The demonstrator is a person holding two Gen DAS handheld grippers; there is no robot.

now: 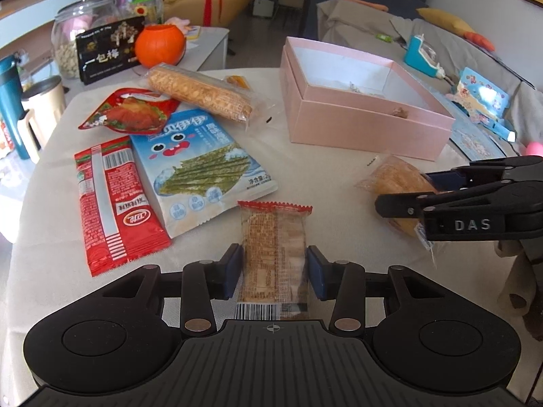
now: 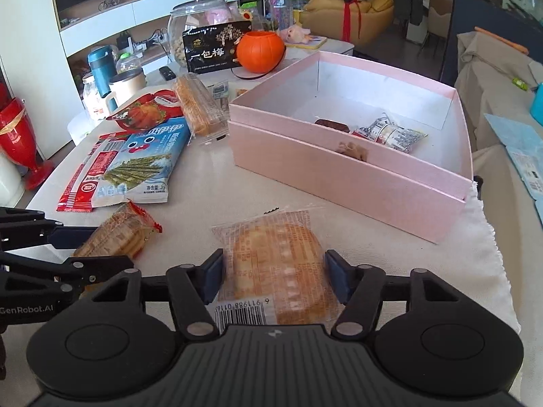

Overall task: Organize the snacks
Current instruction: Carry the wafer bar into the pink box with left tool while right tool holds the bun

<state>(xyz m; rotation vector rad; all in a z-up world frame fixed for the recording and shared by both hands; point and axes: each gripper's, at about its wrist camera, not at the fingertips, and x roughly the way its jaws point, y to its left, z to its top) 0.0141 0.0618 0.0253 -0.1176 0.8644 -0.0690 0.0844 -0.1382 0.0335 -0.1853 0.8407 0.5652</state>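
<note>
Gripping a cracker packet point(image 1: 274, 254) in left jaws, round cake point(image 2: 275, 264) in right

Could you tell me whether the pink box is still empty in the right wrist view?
No, the pink box already holds a dark snack and a silvery wrapped one.
</note>
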